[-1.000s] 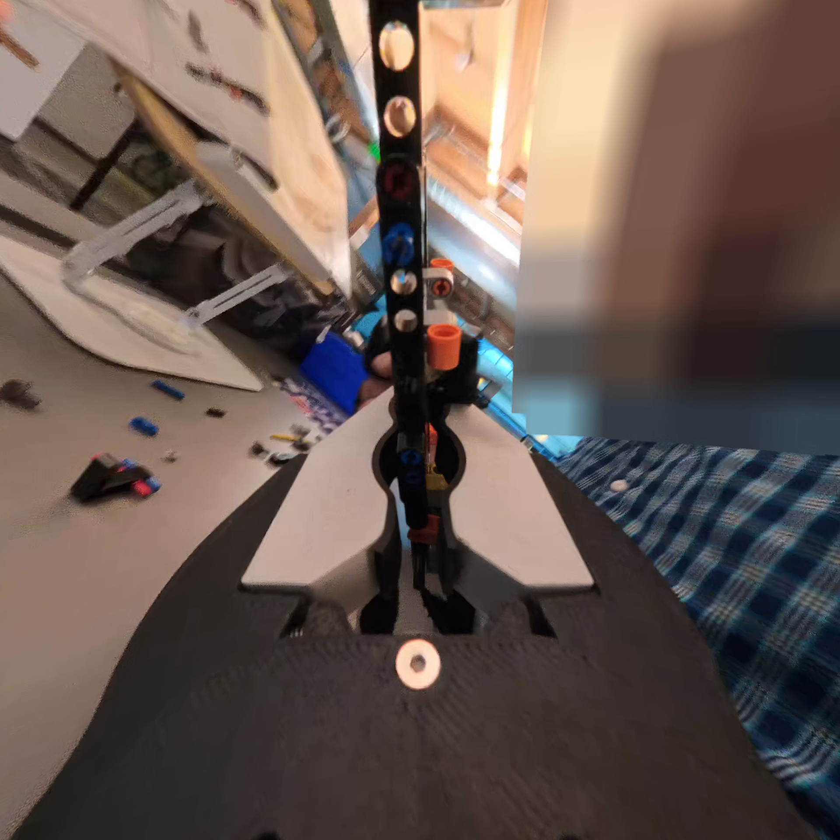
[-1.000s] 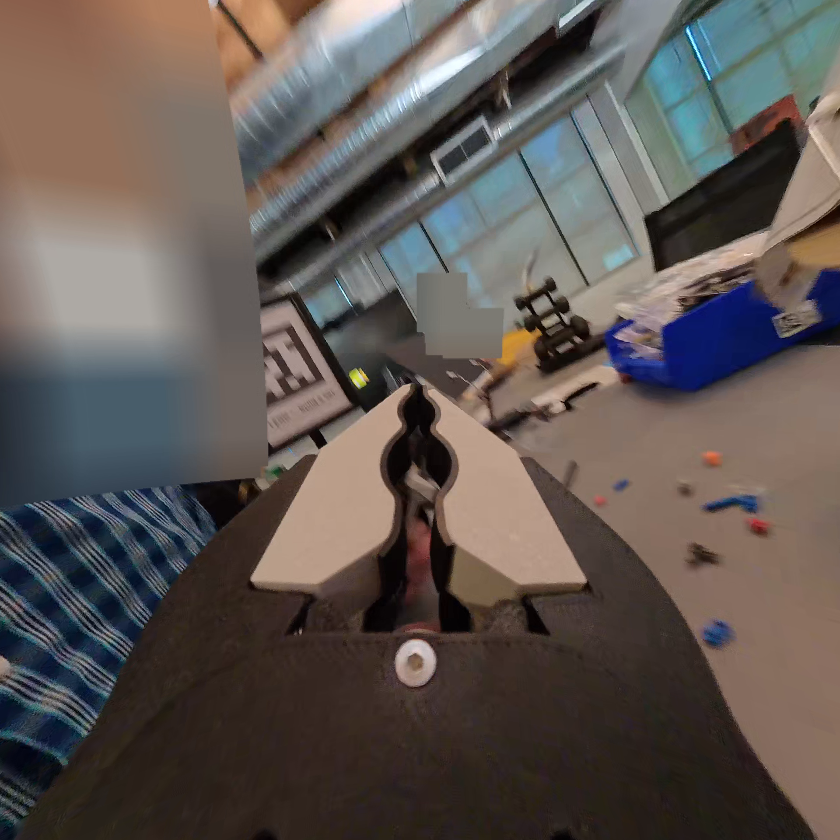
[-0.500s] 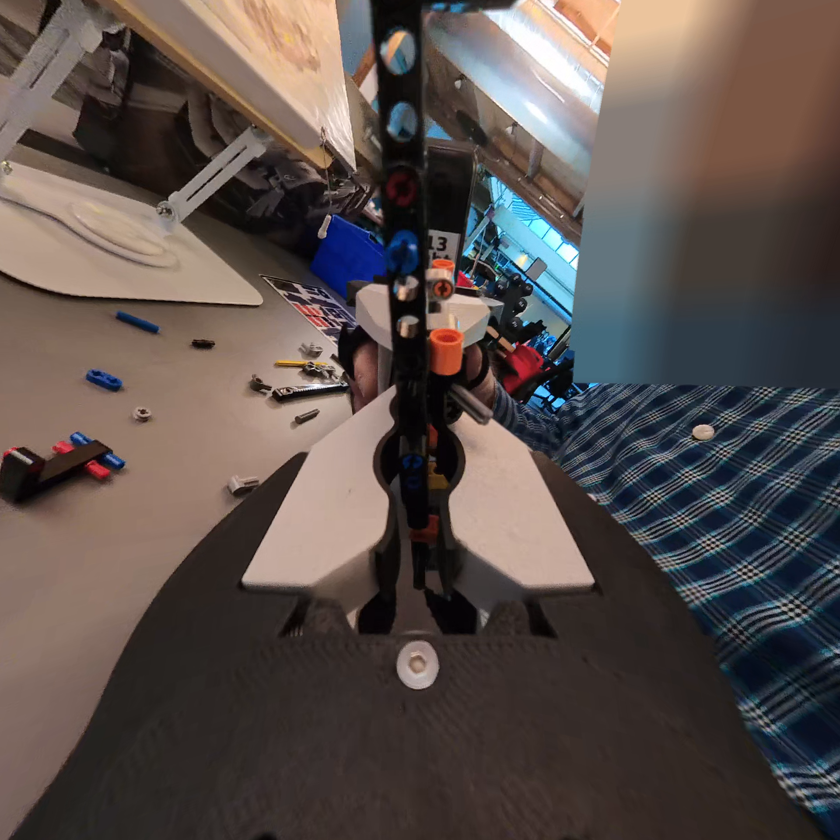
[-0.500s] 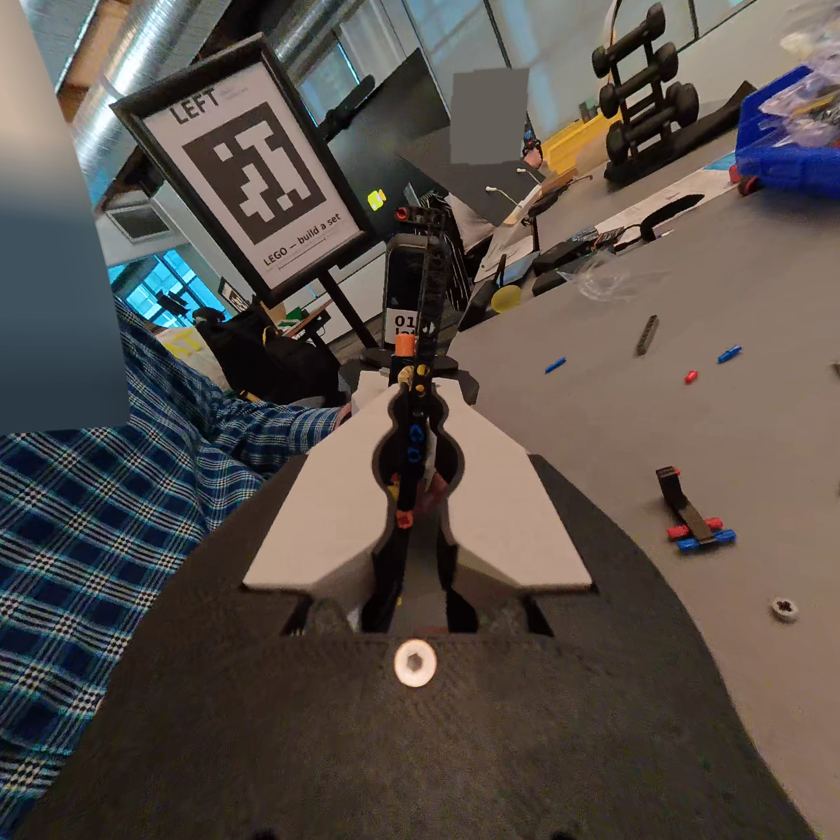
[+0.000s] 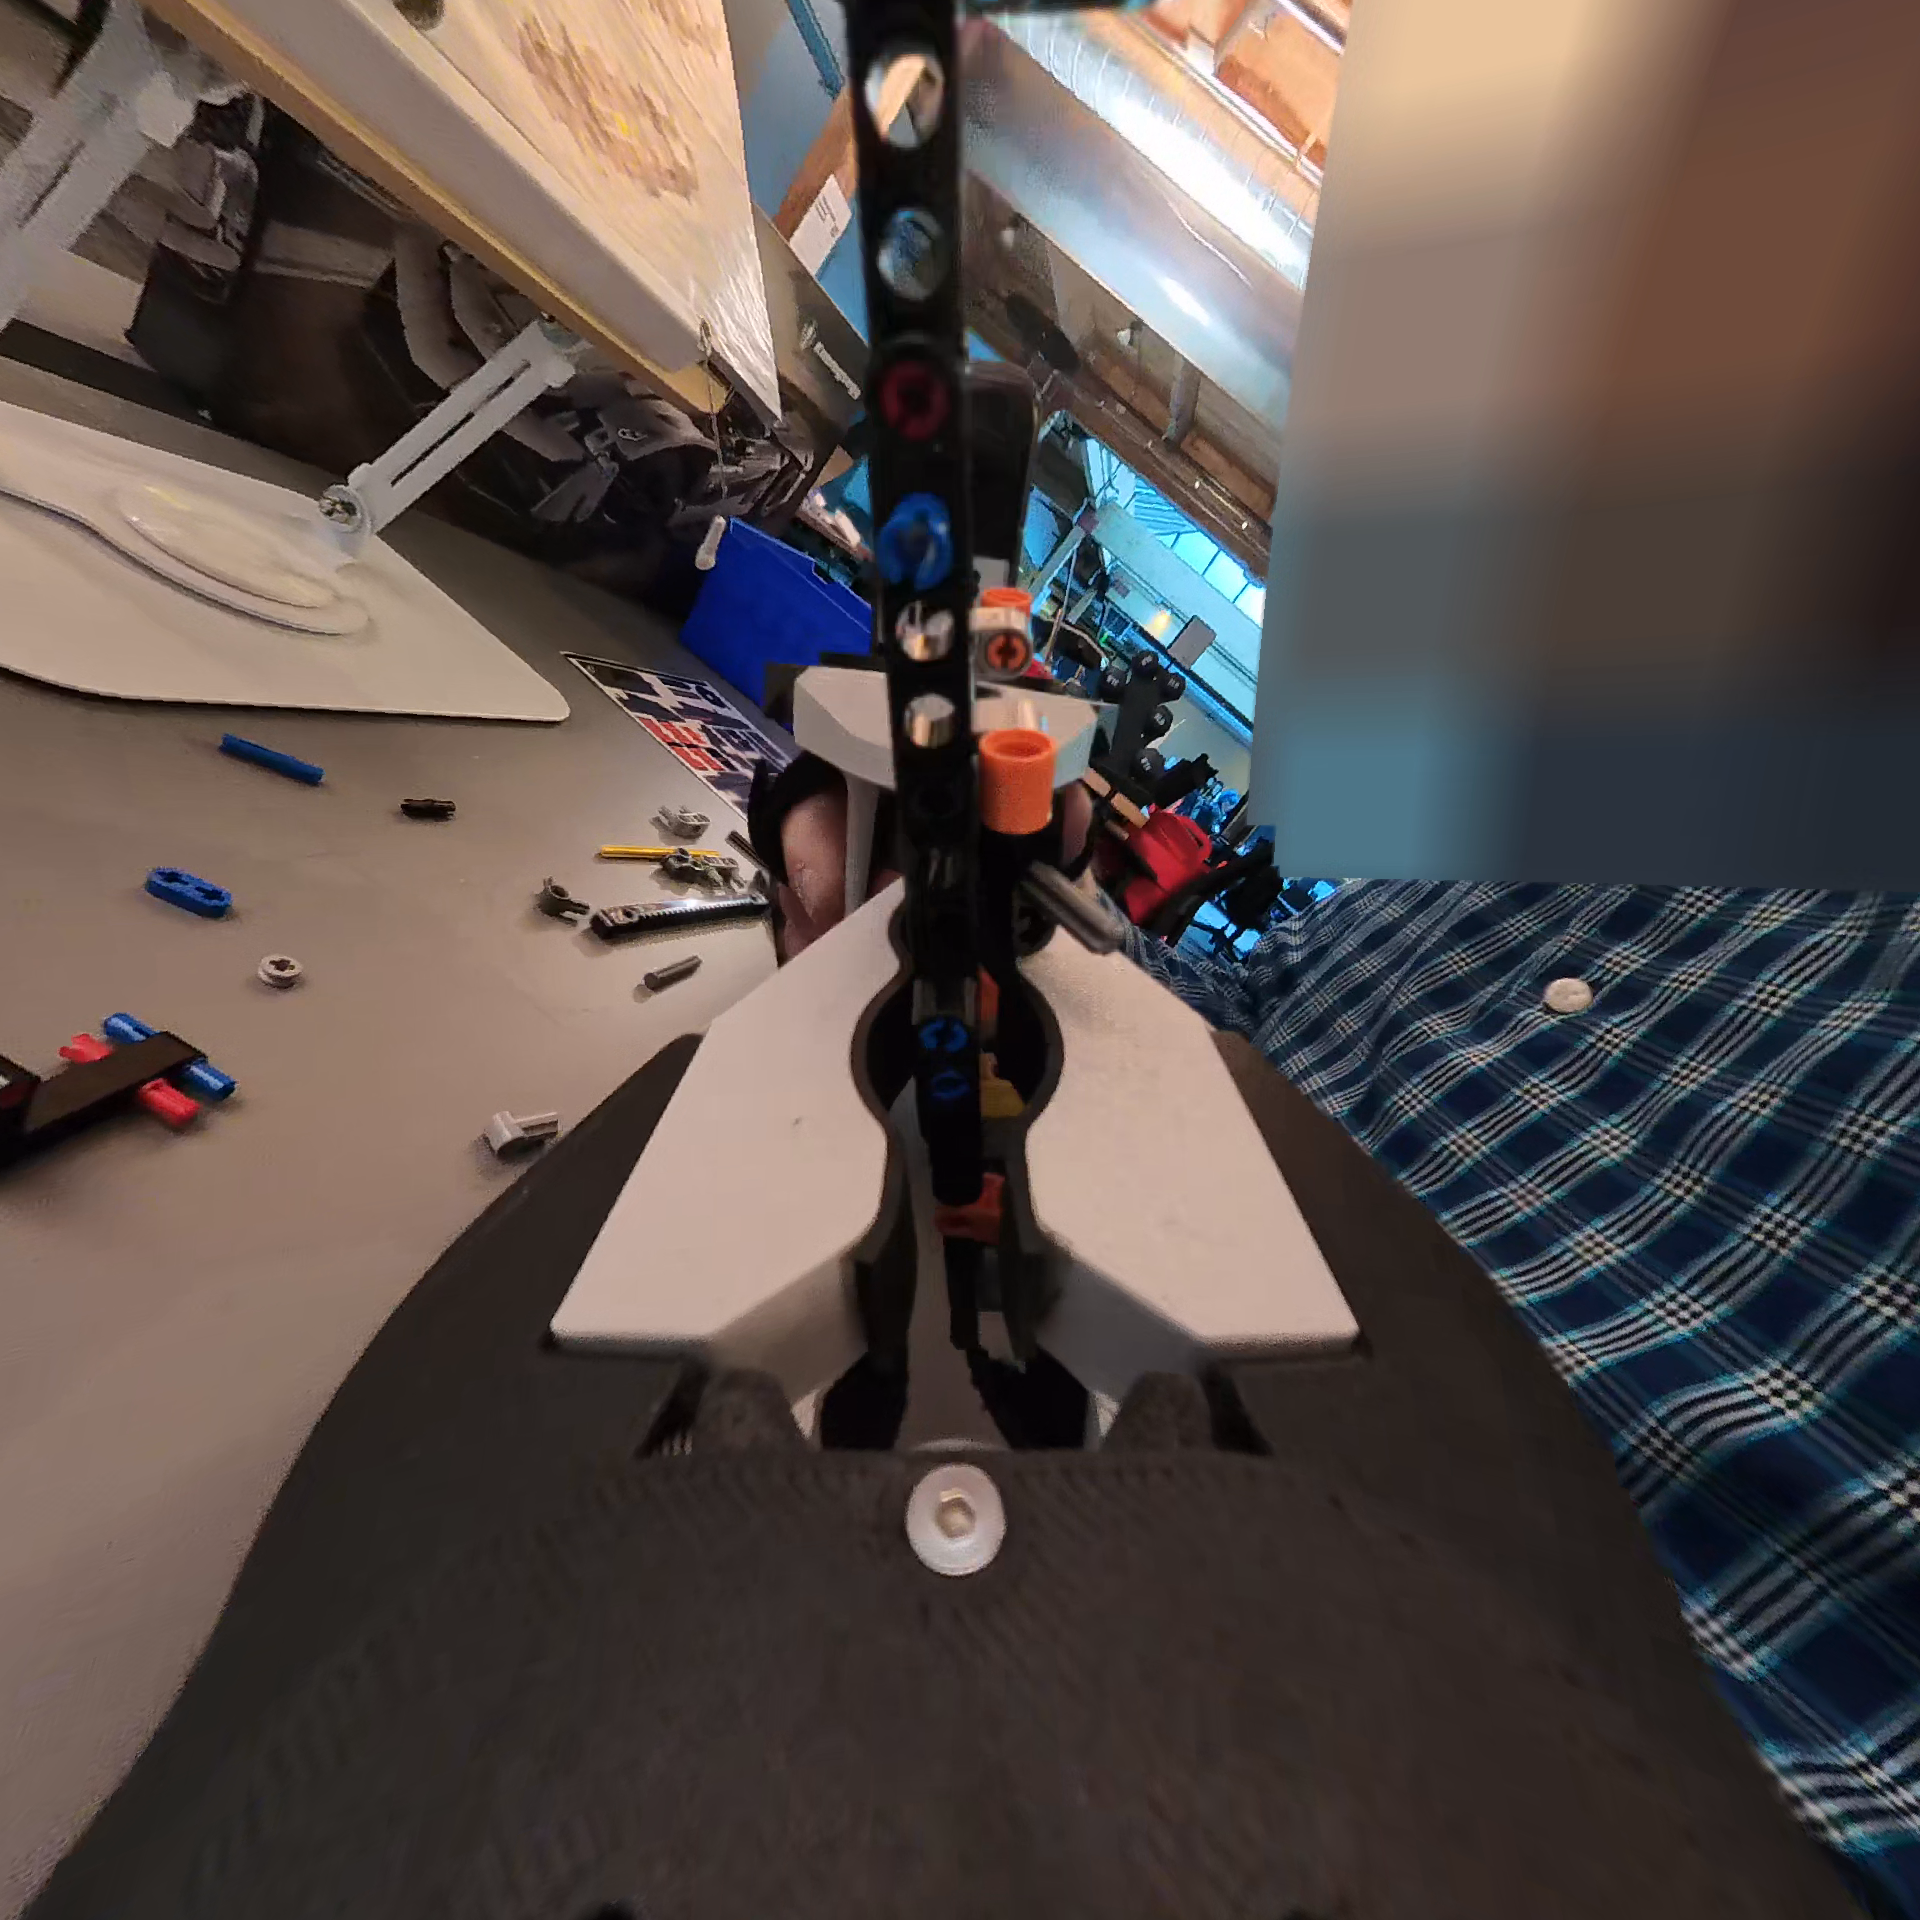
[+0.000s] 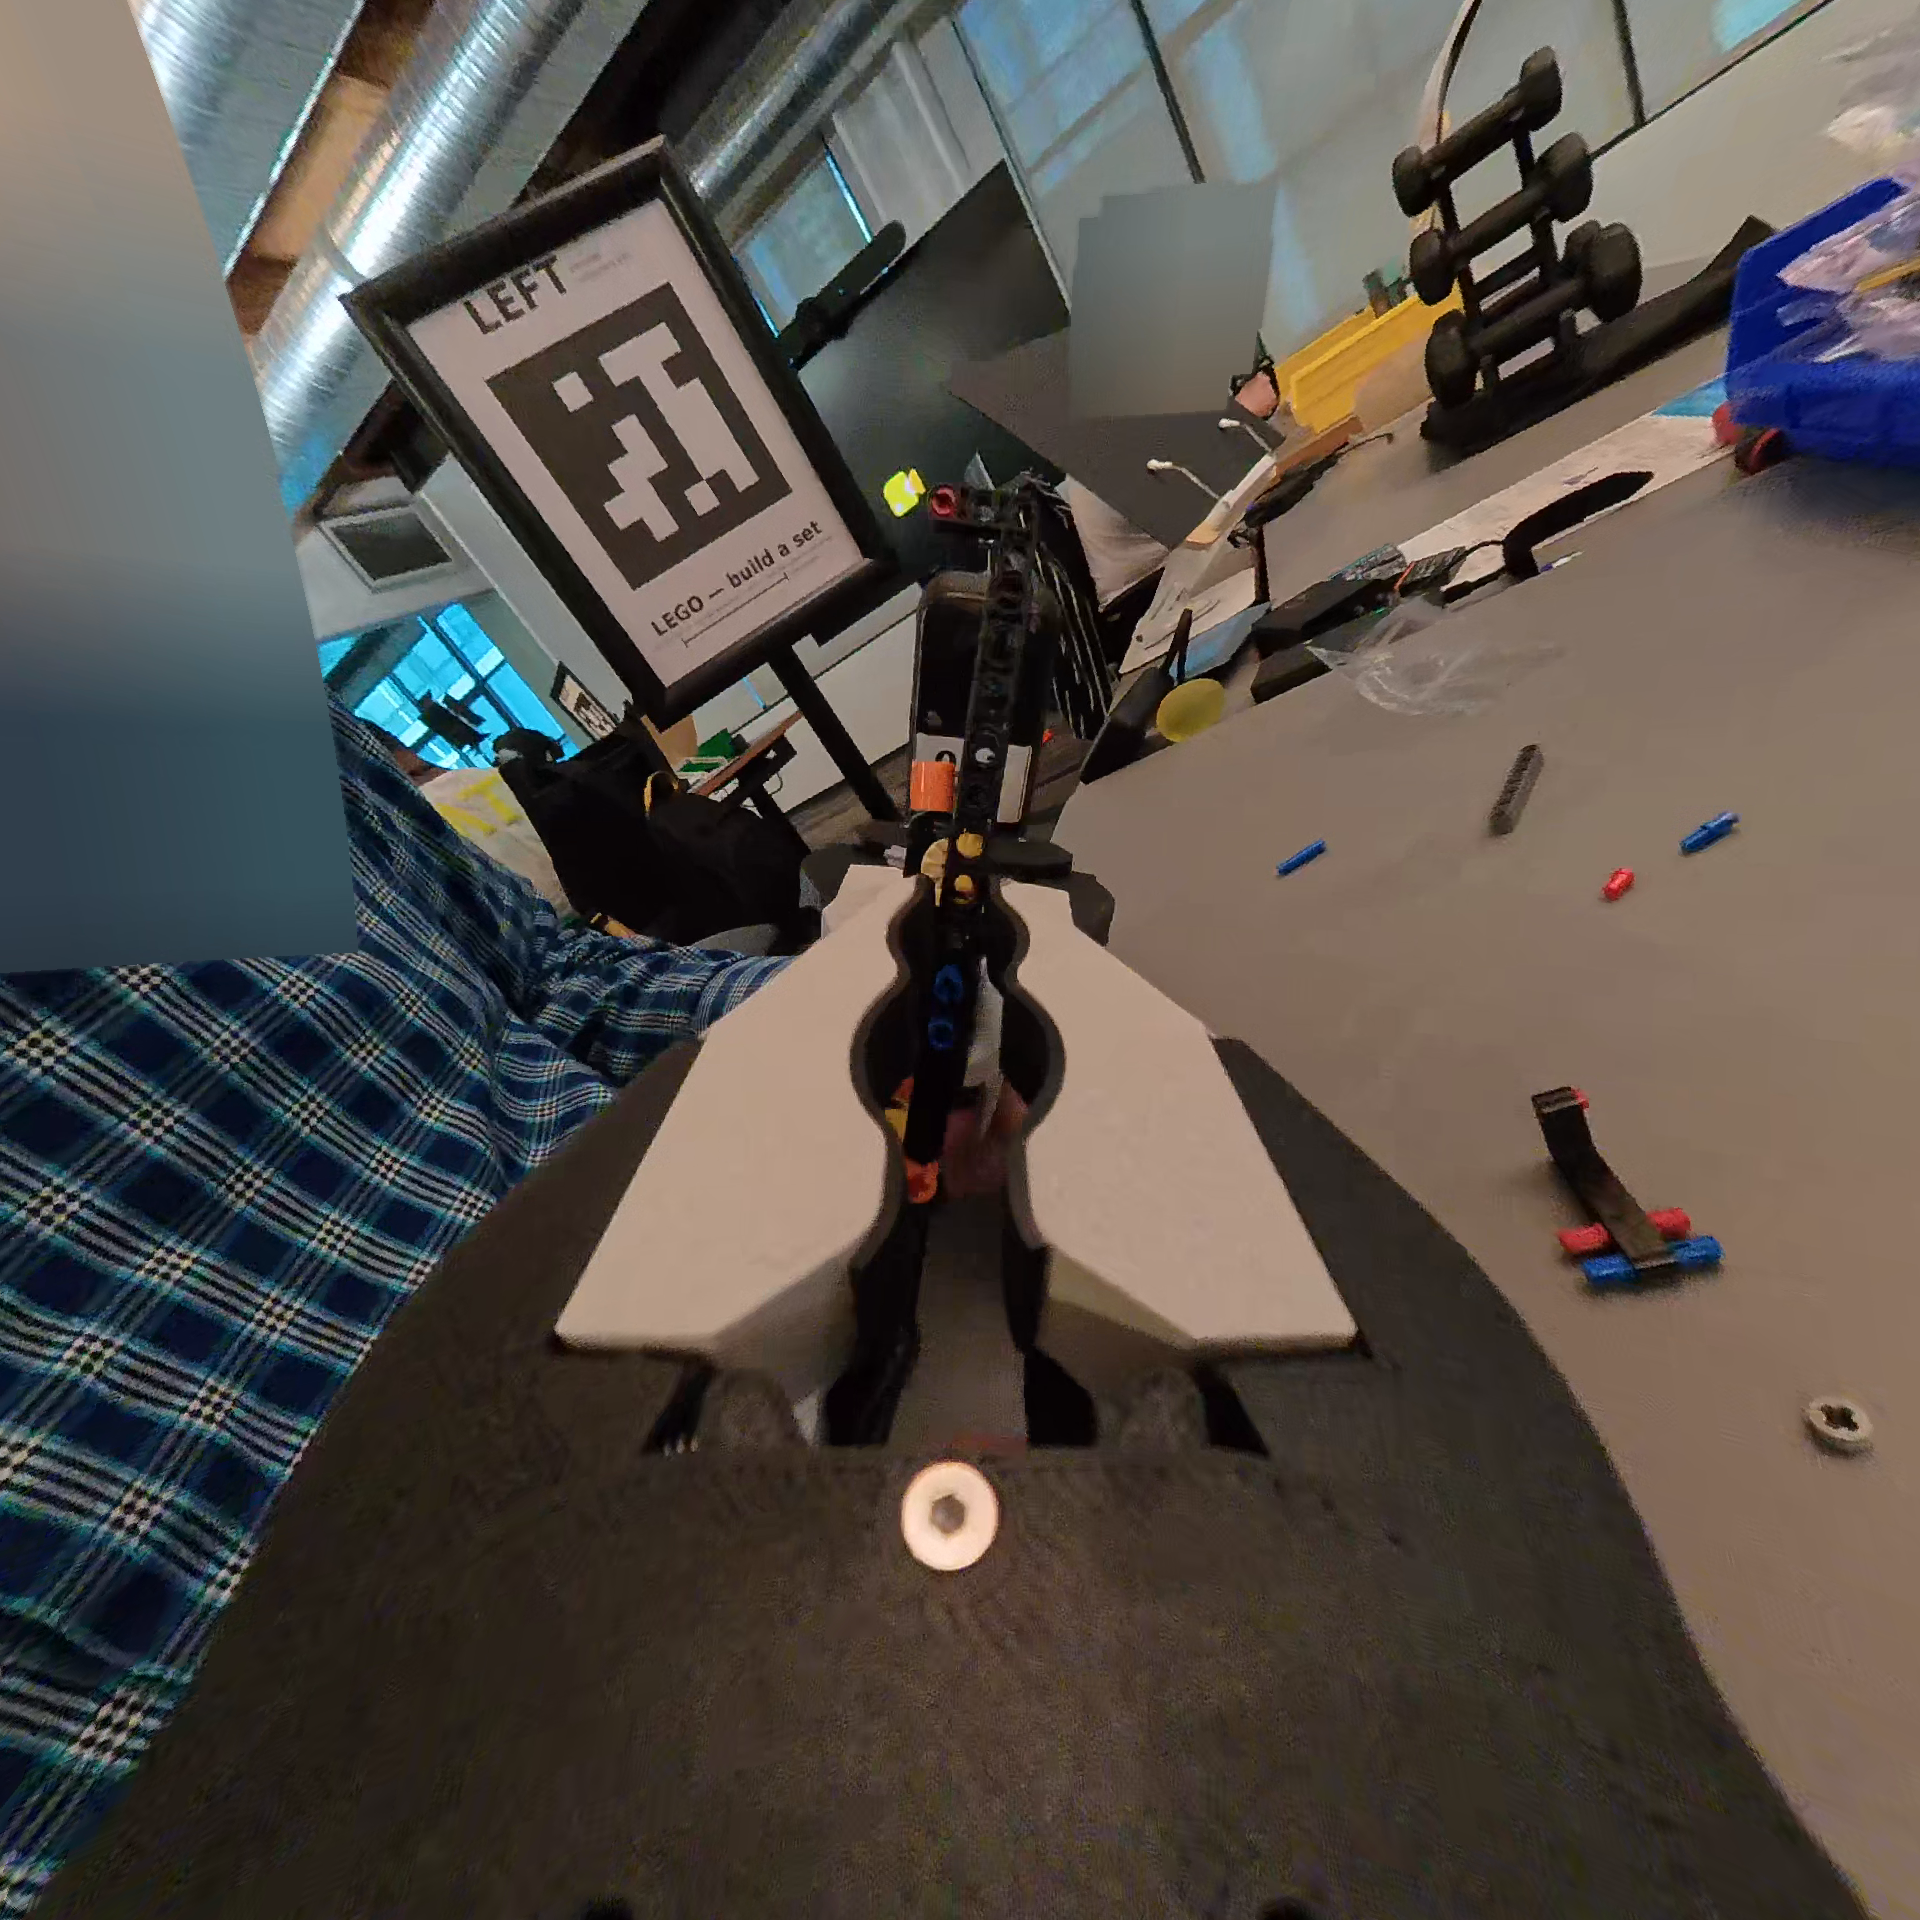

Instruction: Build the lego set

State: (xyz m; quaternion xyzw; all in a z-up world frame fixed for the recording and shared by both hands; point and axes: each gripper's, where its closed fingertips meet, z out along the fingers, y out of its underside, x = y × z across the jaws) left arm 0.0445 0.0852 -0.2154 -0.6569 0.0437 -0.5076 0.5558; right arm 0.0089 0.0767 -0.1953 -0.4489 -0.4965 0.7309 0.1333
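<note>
A lego assembly (image 5: 914, 312), a long black holed beam with red and blue pins and orange bushes (image 5: 1013, 779), is held up above the grey table (image 5: 364, 1195). My left gripper (image 5: 961, 914) is shut on its lower end. My right gripper (image 6: 958, 894) faces it from the other side and is shut on the same assembly (image 6: 997, 665). The right gripper's white fingers (image 5: 842, 717) show behind the beam in the left wrist view. The part of the assembly between the jaws is mostly hidden.
Loose pieces lie on the table: a small black part with red and blue pins (image 5: 114, 1081) (image 6: 1621, 1226), a blue link (image 5: 187, 894), a blue axle (image 5: 270, 758), a black beam (image 6: 1517, 790). There is also a white stand base (image 5: 260, 623), a blue bin (image 6: 1829, 343), a framed sign (image 6: 623, 436) and a person's plaid shirt (image 5: 1610, 1247). The grippers are tip to tip, or close to it.
Over the last second both views swung down towards the table, and the assembly came to stand between the right gripper's fingers. Since half a second ago almost nothing has moved.
</note>
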